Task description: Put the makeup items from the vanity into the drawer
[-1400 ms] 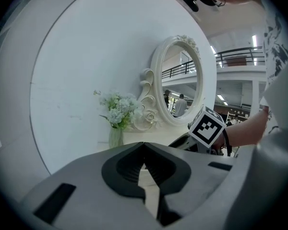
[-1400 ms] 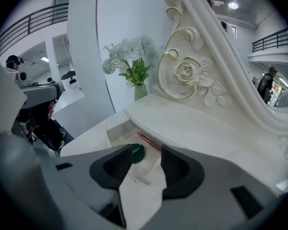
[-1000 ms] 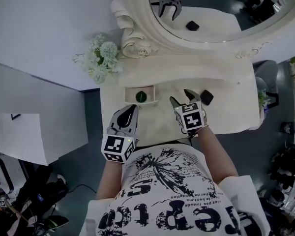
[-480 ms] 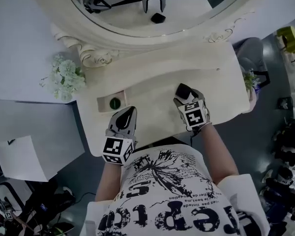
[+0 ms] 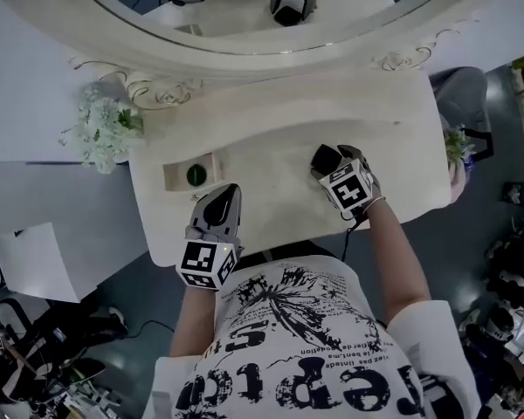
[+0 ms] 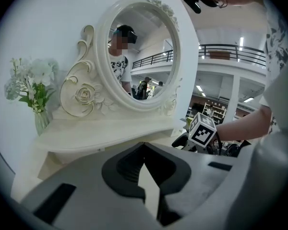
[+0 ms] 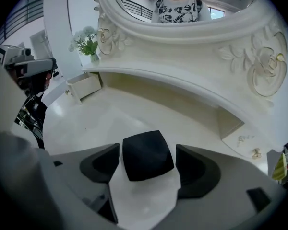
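Head view, small drawer (image 5: 172, 175) open at the vanity's (image 5: 271, 116) left, my left gripper (image 5: 230, 191) over its front edge, jaws together, empty, my right gripper (image 5: 326, 161) right of centre, jaws just opened wide around a black compact (image 7: 148, 155), pads clear.

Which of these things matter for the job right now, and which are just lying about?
Job:
black compact
open drawer
round item inside it
vanity top

Lying about:
white flowers
mirror
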`<state>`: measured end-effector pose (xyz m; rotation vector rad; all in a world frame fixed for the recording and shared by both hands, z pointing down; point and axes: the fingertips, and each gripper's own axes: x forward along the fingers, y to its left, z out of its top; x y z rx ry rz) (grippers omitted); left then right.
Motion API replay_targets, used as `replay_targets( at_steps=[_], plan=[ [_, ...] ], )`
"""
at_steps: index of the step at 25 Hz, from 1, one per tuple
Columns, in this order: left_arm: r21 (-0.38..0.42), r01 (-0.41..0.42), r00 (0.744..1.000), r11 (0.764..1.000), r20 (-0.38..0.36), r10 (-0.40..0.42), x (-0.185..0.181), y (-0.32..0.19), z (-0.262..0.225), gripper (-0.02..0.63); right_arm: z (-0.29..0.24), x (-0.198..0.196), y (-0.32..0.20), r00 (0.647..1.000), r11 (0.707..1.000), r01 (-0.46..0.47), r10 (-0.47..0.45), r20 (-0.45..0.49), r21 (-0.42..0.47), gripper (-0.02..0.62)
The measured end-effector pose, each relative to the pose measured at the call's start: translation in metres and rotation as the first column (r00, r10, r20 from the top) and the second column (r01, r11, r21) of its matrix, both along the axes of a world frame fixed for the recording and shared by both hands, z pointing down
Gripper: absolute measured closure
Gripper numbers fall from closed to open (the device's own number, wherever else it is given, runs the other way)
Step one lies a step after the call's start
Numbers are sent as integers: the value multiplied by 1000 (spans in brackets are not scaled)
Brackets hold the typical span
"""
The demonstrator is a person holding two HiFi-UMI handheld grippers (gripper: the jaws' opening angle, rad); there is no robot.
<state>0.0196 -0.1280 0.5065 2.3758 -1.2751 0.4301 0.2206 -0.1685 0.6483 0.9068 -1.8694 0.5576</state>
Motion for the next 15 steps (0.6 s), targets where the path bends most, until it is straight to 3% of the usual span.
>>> replay_targets(
  at_steps=[6, 15],
  plan=[
    [-11, 15, 1000, 1000, 9, -15, 5, 3, 2, 586, 17, 3, 0, 1000, 995, 15, -13, 23, -95, 244],
    [14, 38, 999, 999, 4, -38, -10, 4, -5, 586, 14, 0, 2, 1000, 994, 9, -9, 2, -110, 245]
  ],
)
